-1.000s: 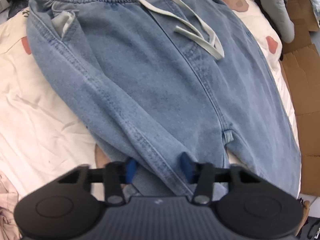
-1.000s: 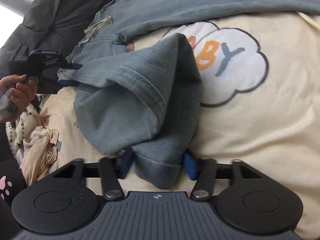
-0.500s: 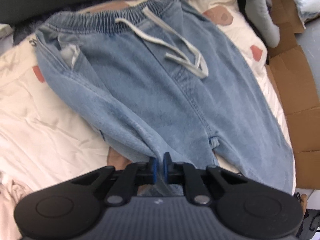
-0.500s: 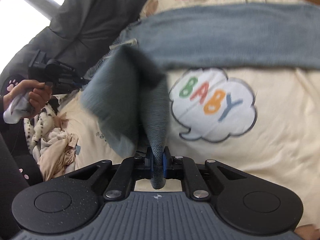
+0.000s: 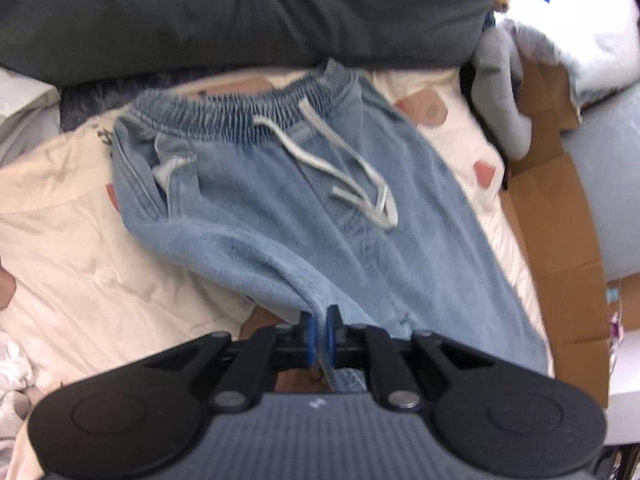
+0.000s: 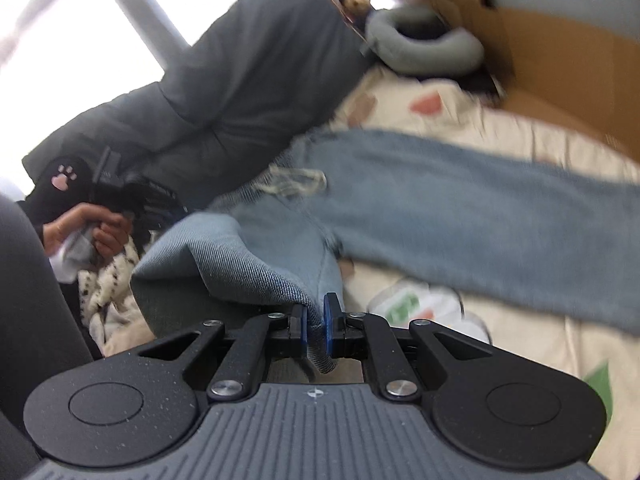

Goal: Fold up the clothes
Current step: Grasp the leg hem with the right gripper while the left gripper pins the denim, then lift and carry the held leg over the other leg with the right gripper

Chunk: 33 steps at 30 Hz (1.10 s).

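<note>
Underfoot, so to speak, everything rests on a bed covered by a cream sheet [image 5: 72, 248], soft and creased, printed with reddish patches and, near the right gripper, a white cloud shape with coloured letters [image 6: 416, 304]. At the left edge of the bed lies a rumpled heap of pale, spotted laundry [image 6: 108, 280]. Along the head edge a dark grey padded quilt [image 5: 240, 12] is bunched up, puffy and matte, with bright window light behind it. Further right a grey curved neck pillow [image 6: 424, 48] sits in the far corner, and flat brown cardboard [image 5: 560, 216] runs down the right edge of the bed.

Spread across the middle of the sheet are the jeans [image 5: 280, 208], light blue washed denim with a gathered elastic waistband [image 5: 240, 116] toward the head edge and a flat pale drawstring [image 5: 344, 176] looping over the front. One leg stretches out flat toward the right edge; the other is lifted off the sheet into a loose fold.

Low over the near edge, the left gripper [image 5: 319, 338] is clenched on a pinch of the lifted leg's seam, blue pads nearly meeting. The person's left hand [image 6: 88, 228] wraps its handle, wrist in a dark sleeve with a pink paw print. Beside it, the right gripper [image 6: 316, 332] is likewise clamped on the leg's hem, denim twill draping over its left finger.
</note>
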{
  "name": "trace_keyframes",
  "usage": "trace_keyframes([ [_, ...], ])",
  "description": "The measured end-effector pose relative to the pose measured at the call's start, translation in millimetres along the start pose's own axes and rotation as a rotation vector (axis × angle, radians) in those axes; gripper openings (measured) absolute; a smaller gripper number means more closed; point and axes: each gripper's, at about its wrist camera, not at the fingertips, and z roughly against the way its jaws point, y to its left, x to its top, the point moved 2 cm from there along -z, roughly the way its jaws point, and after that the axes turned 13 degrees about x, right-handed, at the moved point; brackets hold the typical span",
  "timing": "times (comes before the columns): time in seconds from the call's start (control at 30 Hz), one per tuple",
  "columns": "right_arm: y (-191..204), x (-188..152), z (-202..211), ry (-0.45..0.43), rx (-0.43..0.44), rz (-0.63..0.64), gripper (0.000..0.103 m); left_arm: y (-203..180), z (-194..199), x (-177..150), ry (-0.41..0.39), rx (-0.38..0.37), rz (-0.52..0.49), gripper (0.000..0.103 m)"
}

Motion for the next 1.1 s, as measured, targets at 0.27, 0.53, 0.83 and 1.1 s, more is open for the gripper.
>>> trace_keyframes([
  [0.27,20,71,-32,0.004,0.049,0.105,0.006,16,8,30,-0.061,0.042,0.037,0.006],
  [0.53,12,81,-93,0.047,0.112,0.079,0.010,35,6,56,-0.098,0.113,0.061,0.006],
  [0.83,-24,49,-115,0.082,0.070,-0.010,0.047,42,-14,68,-0.103,0.174,0.051,0.004],
  [1.1,-68,-11,-97,0.085,-0.019,-0.166,0.053,38,-27,75,-0.106,0.196,0.045,0.004],
])
